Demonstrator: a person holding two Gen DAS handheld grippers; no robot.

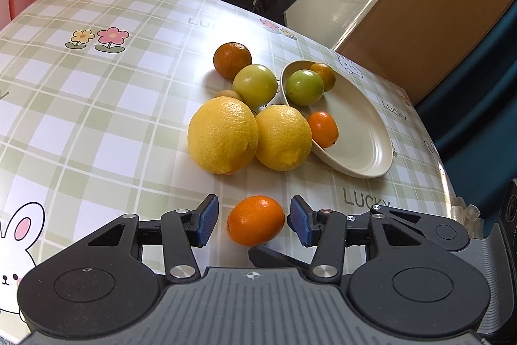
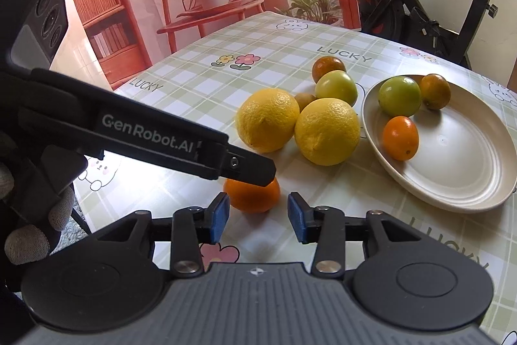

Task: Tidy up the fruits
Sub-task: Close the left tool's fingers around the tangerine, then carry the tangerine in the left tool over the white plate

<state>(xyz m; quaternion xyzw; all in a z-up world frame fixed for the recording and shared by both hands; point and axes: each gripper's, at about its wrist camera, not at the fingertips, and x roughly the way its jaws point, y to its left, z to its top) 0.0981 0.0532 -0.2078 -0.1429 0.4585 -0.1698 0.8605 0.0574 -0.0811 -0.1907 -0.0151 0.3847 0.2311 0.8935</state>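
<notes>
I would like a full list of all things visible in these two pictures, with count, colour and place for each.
lemons: two, yellow, side by side on the tablecloth, left of the plate
plate: one, cream, on the table's right part
fruits in plate: three; one green, two orange
fruits behind lemons: one dark orange, one yellow-green, one small brownish, mostly hidden
near orange fruit: one, on the cloth between the left pads, no visible contact
tablecloth: one, green check with rabbits and flowers
exercise bike: one, black, behind the table
left hand-held gripper: open
right hand-held gripper: open, empty
gloved fingers: grey, left edge of the right wrist view
</notes>
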